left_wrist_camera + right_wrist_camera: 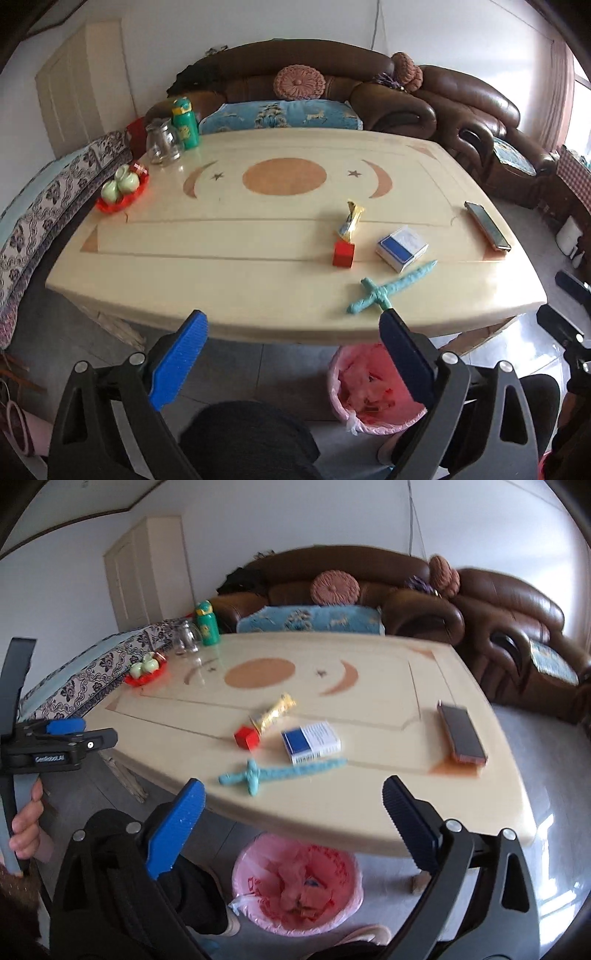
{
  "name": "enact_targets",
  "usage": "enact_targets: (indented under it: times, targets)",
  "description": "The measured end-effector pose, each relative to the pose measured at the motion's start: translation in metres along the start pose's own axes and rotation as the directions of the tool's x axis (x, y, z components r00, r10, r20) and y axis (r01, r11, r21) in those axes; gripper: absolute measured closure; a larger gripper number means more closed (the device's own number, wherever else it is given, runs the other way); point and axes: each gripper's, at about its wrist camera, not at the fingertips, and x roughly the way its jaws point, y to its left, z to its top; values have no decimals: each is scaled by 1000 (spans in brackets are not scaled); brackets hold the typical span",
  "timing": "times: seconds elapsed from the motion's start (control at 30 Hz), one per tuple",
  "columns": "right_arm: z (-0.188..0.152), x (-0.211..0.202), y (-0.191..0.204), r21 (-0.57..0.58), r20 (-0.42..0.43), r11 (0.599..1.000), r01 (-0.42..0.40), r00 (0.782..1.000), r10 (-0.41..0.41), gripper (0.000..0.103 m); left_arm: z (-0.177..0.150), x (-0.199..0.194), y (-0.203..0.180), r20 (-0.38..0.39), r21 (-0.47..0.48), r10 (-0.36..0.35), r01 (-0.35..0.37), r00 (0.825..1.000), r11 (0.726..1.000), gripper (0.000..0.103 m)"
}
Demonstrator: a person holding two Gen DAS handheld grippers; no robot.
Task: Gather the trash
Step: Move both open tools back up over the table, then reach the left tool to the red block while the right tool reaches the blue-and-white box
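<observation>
A gold snack wrapper lies on the cream table, next to a small red box. A blue and white carton and a teal toy sword lie nearer the front edge. A pink-lined trash bin stands on the floor under the table's front edge. My left gripper is open and empty, short of the table edge. My right gripper is open and empty, above the bin and the front edge.
A phone lies at the table's right edge. A green bottle, a glass jar and a red tray with green cups stand at the far left. A brown sofa runs behind and right.
</observation>
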Motion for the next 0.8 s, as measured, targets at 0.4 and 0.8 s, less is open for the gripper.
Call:
enact_targets:
  times: [0.4, 0.8]
  targets:
    - [24, 23, 21, -168, -85, 984, -60, 995, 46, 8, 37, 1, -10, -10, 125, -14, 15, 1000, 992, 11]
    - [42, 81, -8, -115, -151, 987, -108, 984, 90, 8, 63, 65, -33, -87, 150, -27, 40, 996, 988, 11]
